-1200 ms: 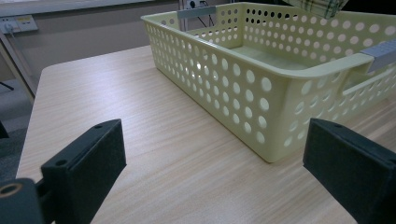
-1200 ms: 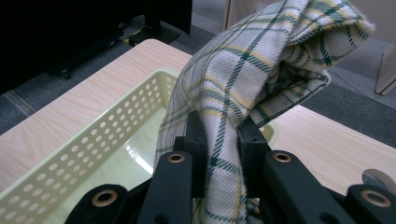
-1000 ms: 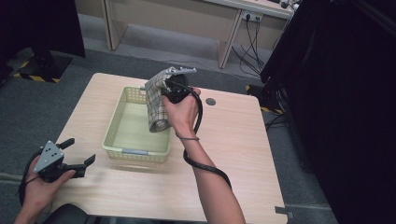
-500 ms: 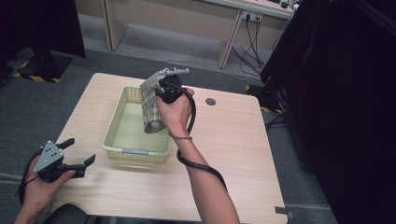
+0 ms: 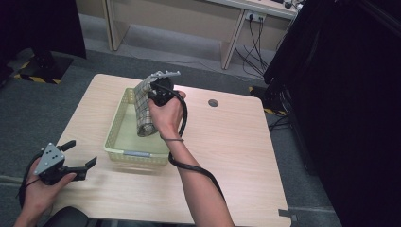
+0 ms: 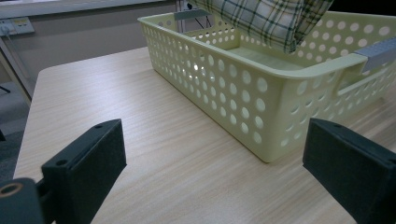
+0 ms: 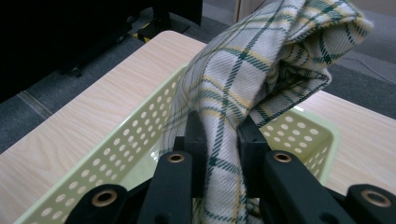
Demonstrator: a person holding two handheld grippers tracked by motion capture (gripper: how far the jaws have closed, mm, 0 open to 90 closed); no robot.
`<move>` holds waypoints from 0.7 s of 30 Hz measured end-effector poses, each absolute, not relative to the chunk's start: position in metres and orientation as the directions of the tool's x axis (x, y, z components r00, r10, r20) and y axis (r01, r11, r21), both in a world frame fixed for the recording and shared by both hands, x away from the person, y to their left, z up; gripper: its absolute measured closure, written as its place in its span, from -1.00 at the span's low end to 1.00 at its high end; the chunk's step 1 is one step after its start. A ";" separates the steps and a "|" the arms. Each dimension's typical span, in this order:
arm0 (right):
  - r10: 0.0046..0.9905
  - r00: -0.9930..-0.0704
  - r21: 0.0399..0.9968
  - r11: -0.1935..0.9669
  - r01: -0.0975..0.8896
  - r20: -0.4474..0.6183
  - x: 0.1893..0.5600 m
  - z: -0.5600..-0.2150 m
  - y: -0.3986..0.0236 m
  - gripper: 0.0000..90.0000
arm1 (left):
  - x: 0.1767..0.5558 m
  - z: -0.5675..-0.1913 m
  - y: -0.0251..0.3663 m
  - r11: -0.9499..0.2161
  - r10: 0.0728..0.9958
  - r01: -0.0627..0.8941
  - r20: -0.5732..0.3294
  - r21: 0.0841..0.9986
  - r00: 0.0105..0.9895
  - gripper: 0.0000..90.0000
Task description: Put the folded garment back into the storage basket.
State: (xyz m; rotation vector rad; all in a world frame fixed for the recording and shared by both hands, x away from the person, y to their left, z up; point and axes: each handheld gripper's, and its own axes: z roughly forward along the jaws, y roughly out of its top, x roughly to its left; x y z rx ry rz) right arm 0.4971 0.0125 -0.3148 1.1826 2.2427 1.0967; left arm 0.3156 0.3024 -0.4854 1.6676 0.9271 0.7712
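A plaid cloth [image 5: 143, 111] in grey, green and yellow hangs over a pale yellow perforated basket [image 5: 119, 123] at the table's middle. My right gripper [image 5: 152, 94] is shut on the plaid cloth, which is pinched between its two black jaws in the right gripper view [image 7: 224, 144]; its lower end dips inside the basket. My left gripper [image 5: 79, 155] rests near the table's front left corner, jaws wide apart with nothing between them. In the left gripper view the basket [image 6: 243, 88] stands ahead with the cloth [image 6: 261, 18] dangling above it.
A small dark round grommet [image 5: 213, 102] sits in the tabletop at the back right. Desk legs and cables [image 5: 250, 45] stand on the floor beyond the table. A dark curtain [image 5: 340, 94] hangs close to the right edge.
My right hand has carried the cloth left and down, so it now hangs lower into the basket. The left gripper has stayed put.
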 end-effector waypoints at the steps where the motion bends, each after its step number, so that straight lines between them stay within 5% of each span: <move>1: 0.818 -0.574 0.779 0.340 0.527 0.032 0.497 -0.316 0.014 0.75 | 0.316 -0.485 0.302 -0.171 0.867 0.204 0.049 0.964 0.496 -0.88; 21: 0.822 -0.563 0.755 0.317 0.574 0.084 0.501 -0.339 0.035 0.75 | 0.315 -0.485 0.302 -0.176 0.863 0.203 0.052 0.963 0.502 -0.88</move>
